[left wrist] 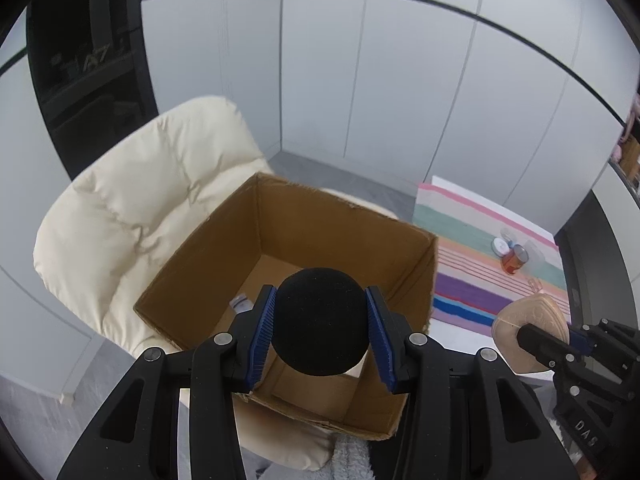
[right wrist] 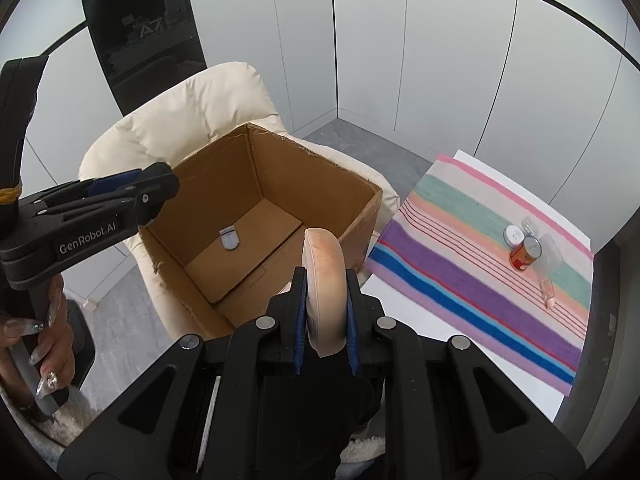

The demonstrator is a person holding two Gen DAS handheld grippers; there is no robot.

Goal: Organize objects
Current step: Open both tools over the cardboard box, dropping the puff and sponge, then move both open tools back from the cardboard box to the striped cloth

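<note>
My left gripper (left wrist: 321, 312) is shut on a black foam ball (left wrist: 320, 320), held over the near side of an open cardboard box (left wrist: 344, 216). My right gripper (right wrist: 325, 300) is shut on a flat beige pad (right wrist: 323, 280), gripped on edge just outside the box's near right wall (right wrist: 360, 204). In the left wrist view that beige pad (left wrist: 532, 316) shows at the right, clamped in the right gripper (left wrist: 532, 336). The left gripper (right wrist: 160, 188) appears at the left of the right wrist view, over the box's left rim. A small white item (right wrist: 229, 238) lies on the box floor.
The box stands on a cream padded chair (left wrist: 132, 216). To the right lies a striped cloth (right wrist: 480, 264) on a white table, with a red can (right wrist: 522, 256), a small white-lidded jar (right wrist: 513, 235) and clear items. A hand (right wrist: 44, 332) grips the left handle.
</note>
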